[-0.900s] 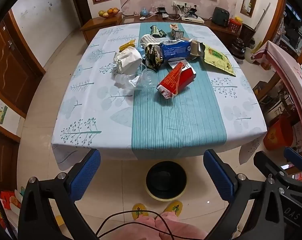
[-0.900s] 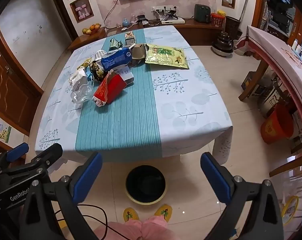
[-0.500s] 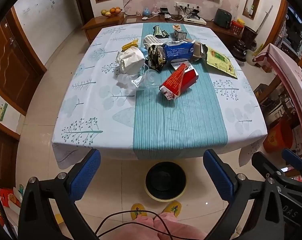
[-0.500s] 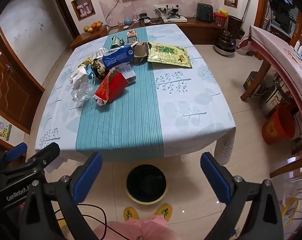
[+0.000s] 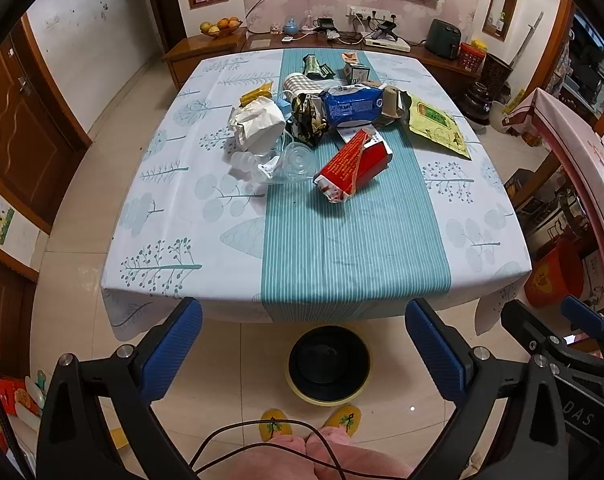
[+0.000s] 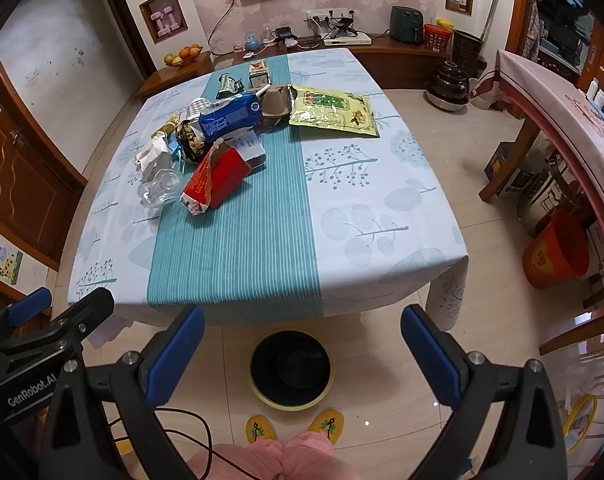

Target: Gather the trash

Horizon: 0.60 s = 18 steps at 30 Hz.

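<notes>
A heap of trash lies on the far half of the table (image 5: 341,256): a red carton (image 5: 351,166) (image 6: 216,178), a blue bag (image 5: 351,106) (image 6: 230,116), a white crumpled bag (image 5: 258,124), a clear plastic cup (image 5: 296,160) (image 6: 162,186) and a yellow-green pouch (image 5: 435,124) (image 6: 331,112). A black bin with a yellow rim (image 5: 329,364) (image 6: 292,368) stands on the floor at the table's near edge. My left gripper (image 5: 302,344) and right gripper (image 6: 302,344) hang open above the floor, short of the table, nothing between their fingers.
A person's yellow slippers (image 6: 294,428) and pink trouser legs are below the bin. An orange bucket (image 6: 555,250) stands on the floor at the right beside a second covered table (image 6: 561,112). A wooden sideboard (image 5: 341,40) with appliances runs behind the table.
Both views have tilted up slightly, so the table and trash sit a little lower in the frame. Both grippers stay open and nothing on the table has moved.
</notes>
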Available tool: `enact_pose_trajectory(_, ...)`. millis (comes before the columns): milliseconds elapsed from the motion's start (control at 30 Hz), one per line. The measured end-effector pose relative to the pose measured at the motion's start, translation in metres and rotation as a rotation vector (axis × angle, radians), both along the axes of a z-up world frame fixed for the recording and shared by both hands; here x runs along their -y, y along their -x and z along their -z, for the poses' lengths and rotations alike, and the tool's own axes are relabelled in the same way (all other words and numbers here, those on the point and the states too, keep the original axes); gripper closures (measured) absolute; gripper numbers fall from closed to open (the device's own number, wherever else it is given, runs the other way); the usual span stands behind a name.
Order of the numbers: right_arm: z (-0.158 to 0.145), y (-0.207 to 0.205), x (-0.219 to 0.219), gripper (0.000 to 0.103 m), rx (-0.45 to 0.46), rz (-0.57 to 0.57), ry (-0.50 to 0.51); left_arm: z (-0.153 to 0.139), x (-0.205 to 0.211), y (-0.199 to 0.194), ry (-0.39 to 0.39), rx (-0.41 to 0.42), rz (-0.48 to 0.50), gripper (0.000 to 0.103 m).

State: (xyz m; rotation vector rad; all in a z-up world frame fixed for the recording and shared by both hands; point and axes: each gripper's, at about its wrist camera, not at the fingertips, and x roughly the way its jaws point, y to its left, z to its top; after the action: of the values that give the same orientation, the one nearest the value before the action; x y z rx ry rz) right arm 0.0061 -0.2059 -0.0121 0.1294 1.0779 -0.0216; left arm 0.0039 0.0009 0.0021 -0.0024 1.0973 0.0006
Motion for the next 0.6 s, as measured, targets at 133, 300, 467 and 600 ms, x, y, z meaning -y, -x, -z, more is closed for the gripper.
enact_pose_trajectory(133, 0.0002, 0.0000, 0.0005, 0.004, 0.001, -0.001, 0.001, 0.0003, 0.0001, 0.0004, 0.002, 0.001, 0.000, 0.003)
enact_pose_trajectory(300, 0.0010, -0.0010, 0.0007, 0.004, 0.000, -0.001, 0.000, -0.0001, 0.0008, -0.0002, 0.003, 0.002, -0.001, 0.003)
enact_pose_trajectory(467, 0.0010, -0.0007, 0.0000, 0.004, 0.000, 0.000, 0.000, 0.0005, 0.0000, -0.0004, 0.003, 0.003, 0.002, 0.003)
enact_pose_trajectory(600, 0.0017, -0.0009, -0.0001, 0.004, 0.000, 0.000, 0.000, 0.0004, -0.0002, -0.0005, 0.003, 0.002, 0.002, 0.003)
